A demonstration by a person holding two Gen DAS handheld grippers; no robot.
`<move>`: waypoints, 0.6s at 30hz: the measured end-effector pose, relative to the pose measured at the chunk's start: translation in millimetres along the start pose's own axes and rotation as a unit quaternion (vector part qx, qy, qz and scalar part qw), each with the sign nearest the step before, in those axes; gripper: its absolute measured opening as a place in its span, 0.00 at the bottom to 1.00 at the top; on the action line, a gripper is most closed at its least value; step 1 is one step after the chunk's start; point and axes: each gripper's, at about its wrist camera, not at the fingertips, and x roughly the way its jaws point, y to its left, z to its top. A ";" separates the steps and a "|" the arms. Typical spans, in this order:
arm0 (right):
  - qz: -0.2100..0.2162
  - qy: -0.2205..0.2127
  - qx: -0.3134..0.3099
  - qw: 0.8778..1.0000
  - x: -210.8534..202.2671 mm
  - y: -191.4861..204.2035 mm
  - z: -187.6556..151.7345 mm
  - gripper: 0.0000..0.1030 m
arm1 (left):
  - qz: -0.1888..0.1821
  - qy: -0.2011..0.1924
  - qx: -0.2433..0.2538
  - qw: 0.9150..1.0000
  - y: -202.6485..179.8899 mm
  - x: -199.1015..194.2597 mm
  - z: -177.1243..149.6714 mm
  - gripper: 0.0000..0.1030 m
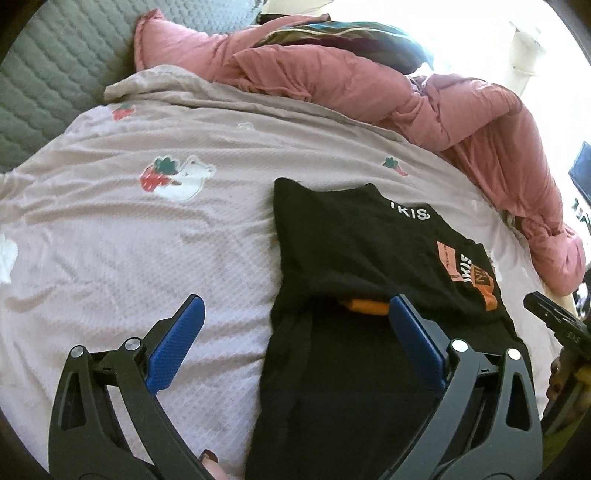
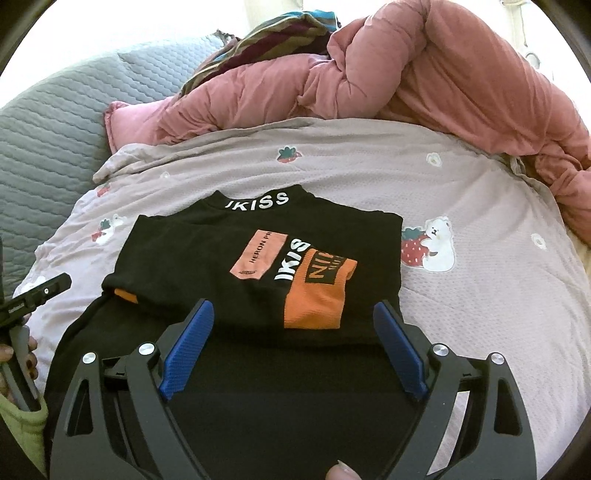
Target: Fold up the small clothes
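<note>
A small black shirt (image 2: 207, 258) with orange patches and white "IKISS" lettering lies partly folded on the pink strawberry-print sheet (image 2: 461, 302). It also shows in the left wrist view (image 1: 351, 251), at the right. My right gripper (image 2: 293, 314) is open, hovering over the shirt's near part, its blue pads astride the orange patch. My left gripper (image 1: 295, 310) is open over the shirt's left edge, one pad over the sheet (image 1: 129, 240), the other over the shirt. Neither holds anything.
A rumpled pink quilt (image 2: 424, 74) is heaped along the back and right of the bed, also in the left wrist view (image 1: 369, 74). A striped cloth (image 2: 266, 33) lies behind it. A grey quilted mattress cover (image 2: 48, 122) lies to the left.
</note>
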 end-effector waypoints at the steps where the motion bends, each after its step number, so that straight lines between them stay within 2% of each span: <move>1: 0.001 -0.001 -0.002 1.000 -2.9 0.4 -0.7 0.85 | -0.001 0.000 -0.002 1.000 1.8 -1.1 -1.0 0.91; 18: 0.010 -0.008 -0.017 1.000 -32.8 1.0 -15.8 0.85 | 0.014 0.013 0.005 1.000 8.9 -23.6 -30.6 0.91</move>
